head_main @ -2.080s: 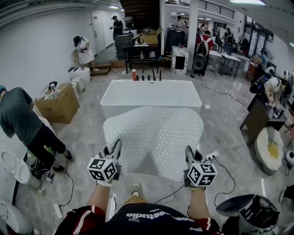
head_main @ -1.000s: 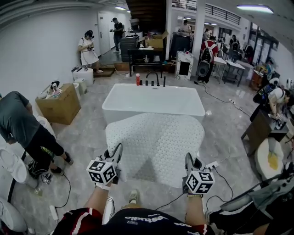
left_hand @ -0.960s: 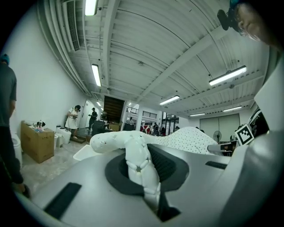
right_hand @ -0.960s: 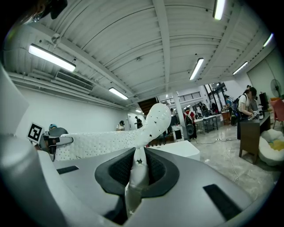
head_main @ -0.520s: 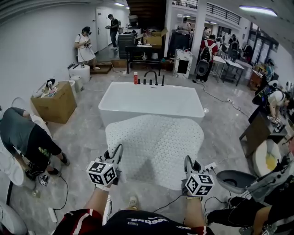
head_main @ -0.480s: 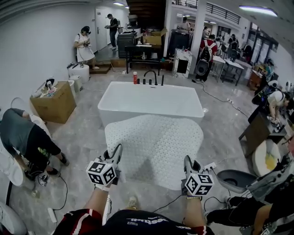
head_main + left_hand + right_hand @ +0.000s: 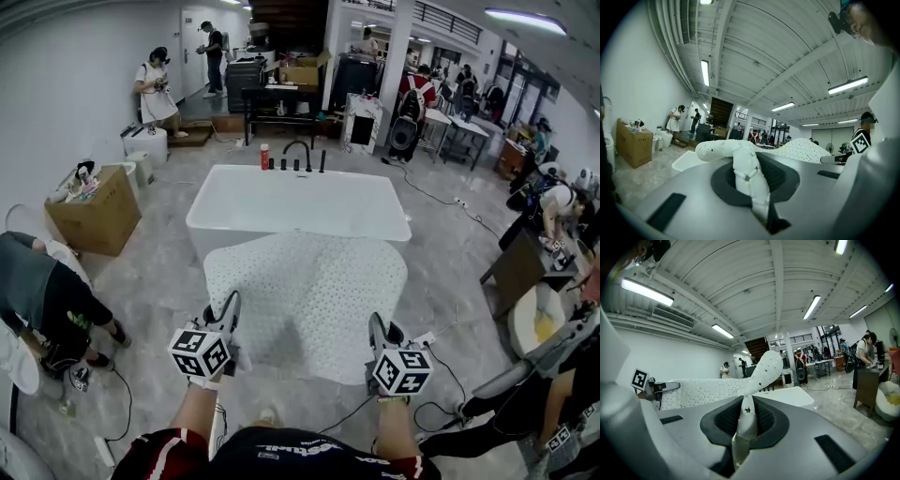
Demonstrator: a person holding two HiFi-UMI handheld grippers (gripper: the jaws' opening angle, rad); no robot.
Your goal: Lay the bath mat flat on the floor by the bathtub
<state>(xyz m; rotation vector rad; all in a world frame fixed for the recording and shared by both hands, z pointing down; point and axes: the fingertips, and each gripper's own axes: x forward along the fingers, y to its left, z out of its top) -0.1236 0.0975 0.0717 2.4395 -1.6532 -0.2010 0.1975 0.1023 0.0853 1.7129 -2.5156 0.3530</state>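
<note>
A white perforated bath mat (image 7: 305, 295) hangs spread out in the air between my two grippers, its far edge overlapping the near rim of the white bathtub (image 7: 298, 202). My left gripper (image 7: 228, 317) is shut on the mat's near left corner. My right gripper (image 7: 375, 330) is shut on the near right corner. In the left gripper view the mat (image 7: 736, 154) folds down into the closed jaws of the left gripper (image 7: 757, 201). In the right gripper view the mat (image 7: 761, 373) rises out of the pinch of the right gripper (image 7: 744, 427).
Black taps (image 7: 298, 155) and a red bottle (image 7: 264, 157) stand at the tub's far rim. A cardboard box (image 7: 92, 206) and a bending person (image 7: 42, 300) are at the left. A cable and power strip (image 7: 427, 342) lie on the floor at the right, near a seated person (image 7: 553, 375).
Both grippers keep their hold and the mat stays spread in front of the tub. The view has shifted slightly towards the tub. A person has come into view at the lower right.
</note>
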